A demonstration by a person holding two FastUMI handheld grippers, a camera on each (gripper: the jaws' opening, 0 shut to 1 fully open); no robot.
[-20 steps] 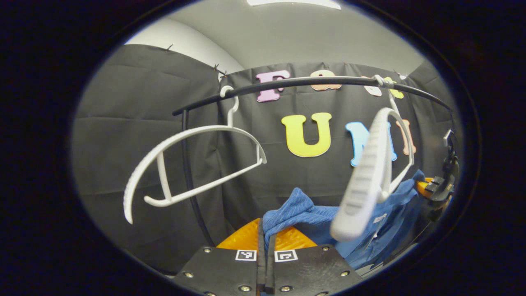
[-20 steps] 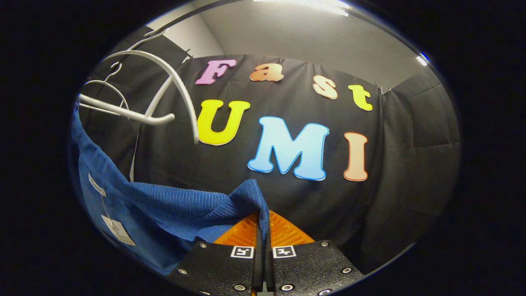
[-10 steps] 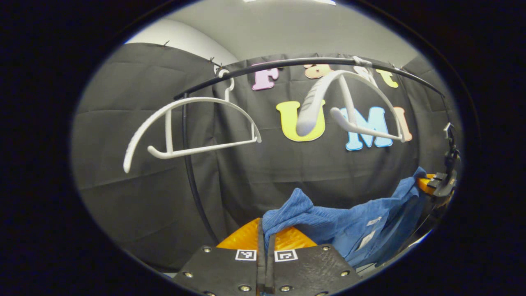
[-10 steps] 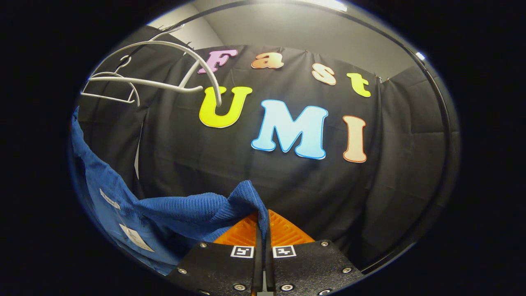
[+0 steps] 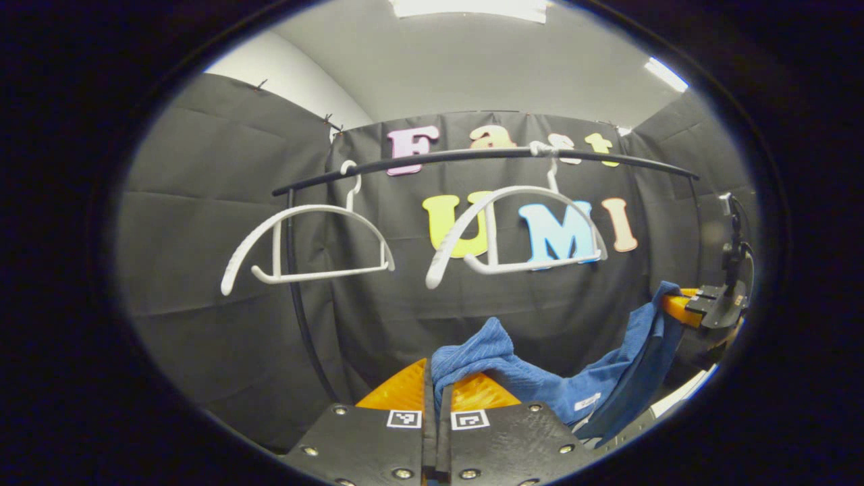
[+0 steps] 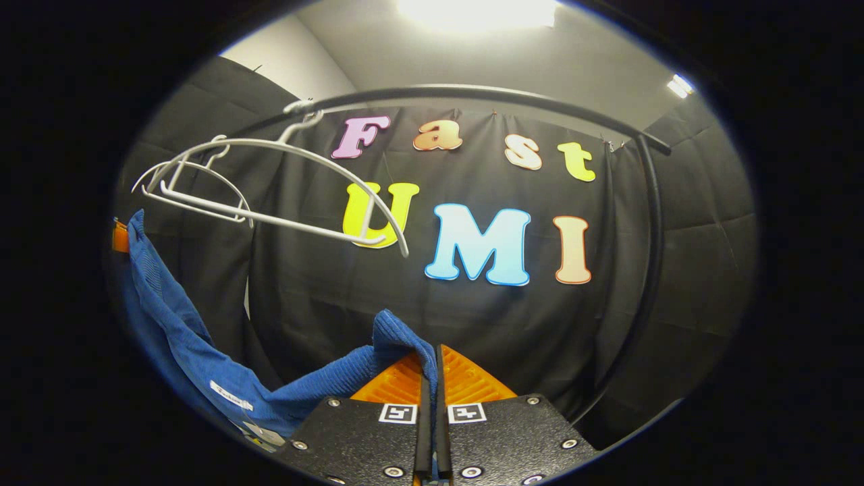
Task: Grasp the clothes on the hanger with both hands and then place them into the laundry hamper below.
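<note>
**Two grippers clamped on one blue garment, below bare hangers**

Seen in the left gripper view, from left to right: a bare white hanger [image 5: 307, 243] hooked on the black rail [image 5: 472, 156]; a second white hanger [image 5: 516, 233], also bare, hooked further along the same rail. Below, at bottom centre, left gripper [image 5: 435, 385] pressed together on a bunched corner of the blue garment [image 5: 540, 381], cloth pinched between both fingers. Garment sagged rightward from there, then rose to the right gripper [image 5: 675, 307] at the right edge, closed on the far corner. White tag [image 5: 586, 401] visible on the low fold.

Seen in the right gripper view, again left to right: left gripper [image 6: 120, 236] at the far left edge, holding the garment [image 6: 175, 337] high. Cloth draped down and across toward bottom centre, with a white tag [image 6: 231, 395] on it. Both hangers [image 6: 270, 196] overlapped above, on the rail [image 6: 472, 94]. At bottom centre, right gripper [image 6: 432, 378] clamped on the garment's other corner, fingers together with cloth between. Garment hung free between the two grippers, well apart from the hangers.
</note>
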